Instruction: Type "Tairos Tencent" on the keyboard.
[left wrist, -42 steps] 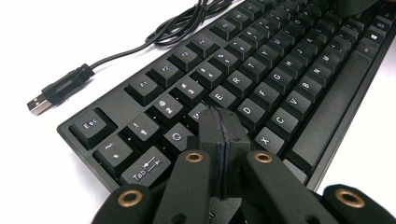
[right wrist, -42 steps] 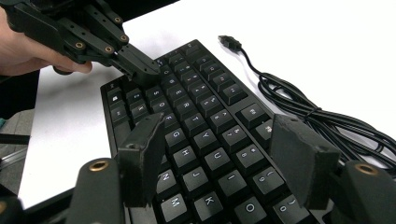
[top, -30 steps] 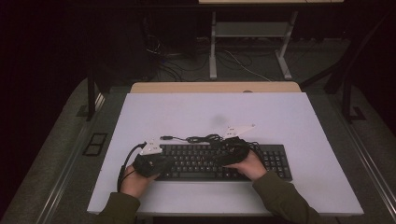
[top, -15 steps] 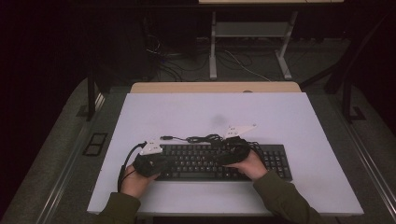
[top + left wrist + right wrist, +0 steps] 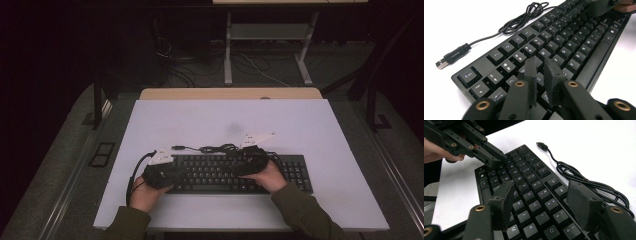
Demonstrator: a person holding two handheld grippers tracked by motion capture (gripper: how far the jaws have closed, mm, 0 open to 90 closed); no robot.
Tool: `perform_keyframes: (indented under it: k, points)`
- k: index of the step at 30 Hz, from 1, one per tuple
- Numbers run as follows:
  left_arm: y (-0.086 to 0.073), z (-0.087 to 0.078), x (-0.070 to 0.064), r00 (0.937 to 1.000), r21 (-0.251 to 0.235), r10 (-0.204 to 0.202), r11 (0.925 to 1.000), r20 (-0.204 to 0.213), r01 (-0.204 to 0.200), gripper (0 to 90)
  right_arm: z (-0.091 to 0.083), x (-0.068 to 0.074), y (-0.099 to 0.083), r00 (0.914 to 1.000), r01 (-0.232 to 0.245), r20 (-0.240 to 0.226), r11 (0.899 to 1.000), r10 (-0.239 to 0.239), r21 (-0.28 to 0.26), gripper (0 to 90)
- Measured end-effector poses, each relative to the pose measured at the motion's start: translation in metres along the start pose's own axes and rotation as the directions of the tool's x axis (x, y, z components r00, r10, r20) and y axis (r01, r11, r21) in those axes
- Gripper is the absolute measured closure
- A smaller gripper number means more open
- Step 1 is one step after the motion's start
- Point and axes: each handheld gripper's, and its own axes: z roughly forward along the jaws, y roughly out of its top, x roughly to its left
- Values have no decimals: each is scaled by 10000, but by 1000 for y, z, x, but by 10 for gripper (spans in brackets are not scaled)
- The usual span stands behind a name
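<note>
A black keyboard (image 5: 225, 172) lies on the white table (image 5: 225, 125) near its front edge. My left gripper (image 5: 186, 173) rests over the keyboard's left end. In the left gripper view, my left gripper (image 5: 541, 67) hovers just above the letter keys (image 5: 564, 47), jaws nearly together with nothing between them. My right gripper (image 5: 236, 167) is over the keyboard's middle. In the right gripper view, my right gripper (image 5: 544, 192) is wide open above the keyboard (image 5: 529, 195), holding nothing. The left gripper (image 5: 496, 157) touches the keys at the far end.
The keyboard's loose black cable (image 5: 220, 148) lies coiled behind it, ending in a free USB plug (image 5: 441, 63), also visible as the plug (image 5: 541, 145). Bare white table surrounds the keyboard. A wooden strip (image 5: 230, 93) edges the table's far side, with desk legs and floor cables beyond.
</note>
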Motion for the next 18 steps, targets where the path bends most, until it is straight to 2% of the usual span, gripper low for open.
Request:
perform_keyframes:
  k: [18]
  points:
    - [5, 7, -7, 9987, -493, -311, 9982, 408, 331, 412, 0, 0, -1, 9998, 42, 177, 9998, -46, 173, 685]
